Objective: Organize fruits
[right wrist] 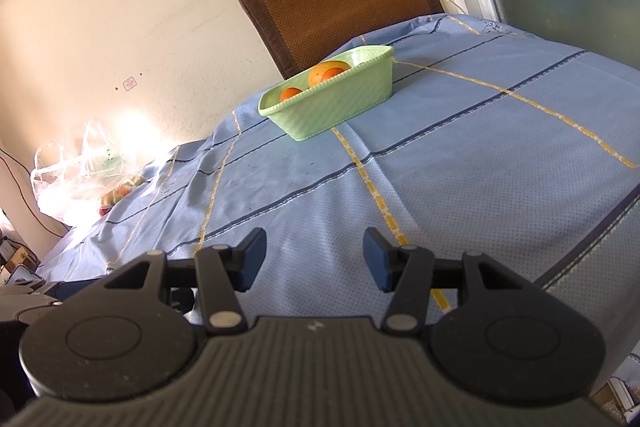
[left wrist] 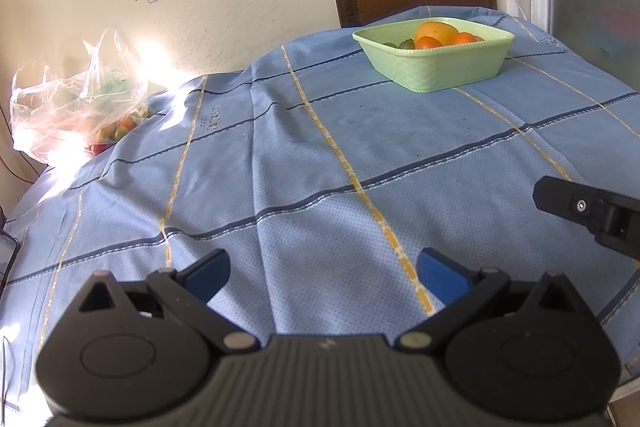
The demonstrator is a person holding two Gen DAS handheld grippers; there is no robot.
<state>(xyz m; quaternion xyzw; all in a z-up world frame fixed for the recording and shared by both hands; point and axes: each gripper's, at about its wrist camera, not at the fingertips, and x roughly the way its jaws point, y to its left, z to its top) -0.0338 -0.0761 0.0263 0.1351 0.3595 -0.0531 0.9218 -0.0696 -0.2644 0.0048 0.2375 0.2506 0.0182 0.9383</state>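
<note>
Blue cloth (left wrist: 320,155) bare before basket (left wrist: 434,67)

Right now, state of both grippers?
Left gripper: open, nothing between its jaws.
Right gripper: open, nothing between its jaws.

1 basket (left wrist: 436,67), 1 plastic bag (left wrist: 68,107)
</note>
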